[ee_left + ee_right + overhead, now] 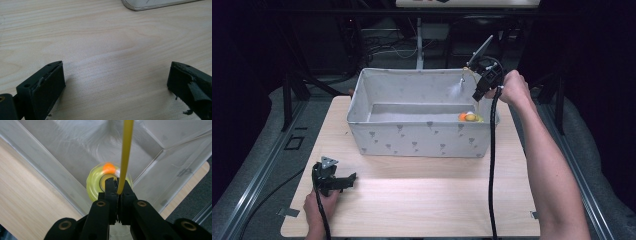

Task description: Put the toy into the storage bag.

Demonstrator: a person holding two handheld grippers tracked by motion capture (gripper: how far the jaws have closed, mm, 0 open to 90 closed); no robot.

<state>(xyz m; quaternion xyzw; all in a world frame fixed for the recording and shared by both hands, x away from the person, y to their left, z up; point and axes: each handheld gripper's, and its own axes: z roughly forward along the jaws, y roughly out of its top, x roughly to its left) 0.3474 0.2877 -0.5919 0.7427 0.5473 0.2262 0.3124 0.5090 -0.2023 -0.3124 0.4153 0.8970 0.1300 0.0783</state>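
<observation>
Left gripper: low over the near left part of the worktop, held in my left hand; my jaws stand wide apart with bare wood between them in the left gripper view
Fabric bin: grey, open-topped, on the far half of the worktop, well apart from my left gripper; one rounded corner shows at the top of the left gripper view
Yellow toy: round, with an orange ball on it, lying in the near right corner of the bin's floor; seen straight down in the right gripper view
Yellow cord: thin, hanging between my right jaws and the toy
Right gripper: held in my right hand above the bin's right end; my jaws are pressed together on the cord
</observation>
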